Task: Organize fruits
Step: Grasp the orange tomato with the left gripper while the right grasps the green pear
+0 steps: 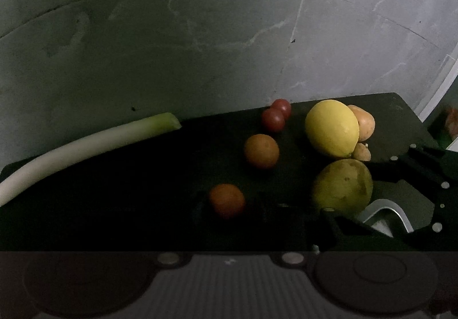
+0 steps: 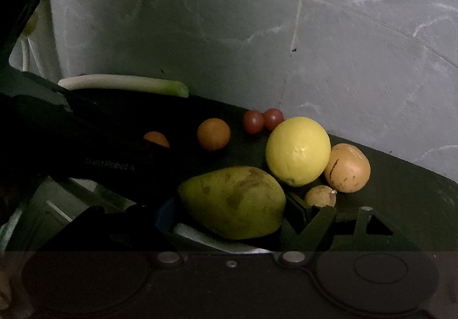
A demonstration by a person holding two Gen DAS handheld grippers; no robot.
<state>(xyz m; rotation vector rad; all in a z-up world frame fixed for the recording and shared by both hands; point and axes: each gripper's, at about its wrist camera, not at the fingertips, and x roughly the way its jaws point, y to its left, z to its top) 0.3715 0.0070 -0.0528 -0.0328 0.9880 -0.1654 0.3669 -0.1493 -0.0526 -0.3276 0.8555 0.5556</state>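
Note:
A dark board (image 1: 114, 204) (image 2: 400, 198) holds a green pear (image 1: 342, 185) (image 2: 233, 201), a yellow lemon (image 1: 332, 128) (image 2: 297, 151), two oranges (image 1: 261, 151) (image 1: 227, 200) (image 2: 213, 134), two cherry tomatoes (image 1: 276, 115) (image 2: 262, 120), a large potato (image 1: 365, 121) (image 2: 347, 167) and a small one (image 2: 319, 196). My right gripper (image 2: 229, 221) has its fingers on both sides of the pear. My left gripper (image 1: 229, 221) has dark fingers flanking the nearer orange; their gap is hard to see.
A leek (image 1: 71, 150) (image 2: 126, 82) lies along the board's far left edge. A grey marbled wall (image 1: 200, 32) stands right behind the board. The left gripper's body (image 2: 71, 147) crosses the right wrist view and hides part of the nearer orange (image 2: 156, 138).

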